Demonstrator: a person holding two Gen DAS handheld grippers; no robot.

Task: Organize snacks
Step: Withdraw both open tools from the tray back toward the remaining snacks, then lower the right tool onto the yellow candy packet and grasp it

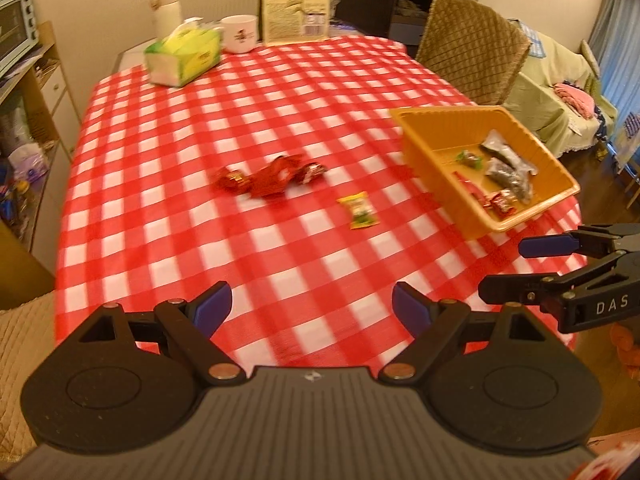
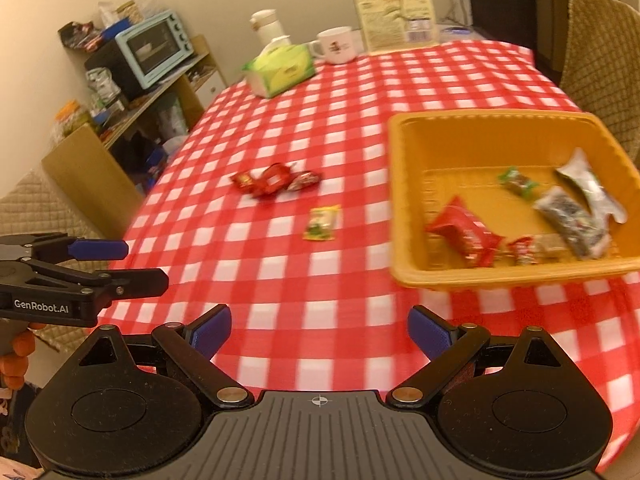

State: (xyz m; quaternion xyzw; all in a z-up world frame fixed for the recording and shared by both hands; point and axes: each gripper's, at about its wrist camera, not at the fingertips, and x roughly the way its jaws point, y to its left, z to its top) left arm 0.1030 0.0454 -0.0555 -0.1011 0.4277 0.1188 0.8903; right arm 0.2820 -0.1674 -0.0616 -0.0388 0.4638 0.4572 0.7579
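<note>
An orange basket [image 1: 408, 120] [image 2: 404, 184] sits on the right of the red-checked table and holds several wrapped snacks [image 2: 464, 232]. Loose on the cloth lie a cluster of red wrappers [image 1: 272, 178] [image 2: 276, 180] and one yellow-green packet [image 1: 359, 211] [image 2: 322, 222]. My left gripper [image 1: 312, 312] hovers open over the near table edge, nothing between its blue pads. My right gripper [image 2: 320, 334] is also open and empty, near the basket's front rim. Each gripper shows in the other's view: the right gripper [image 1: 516, 268] at the right edge, the left gripper [image 2: 144, 266] at the left edge.
At the table's far end stand a green tissue box [image 1: 184, 58], a white mug [image 1: 239, 33], a white flask [image 1: 165, 10] and a tall cereal-style box [image 1: 294, 0]. A wicker chair [image 1: 472, 46] is at the far right. Shelves with a toaster oven [image 2: 154, 46] line the left wall.
</note>
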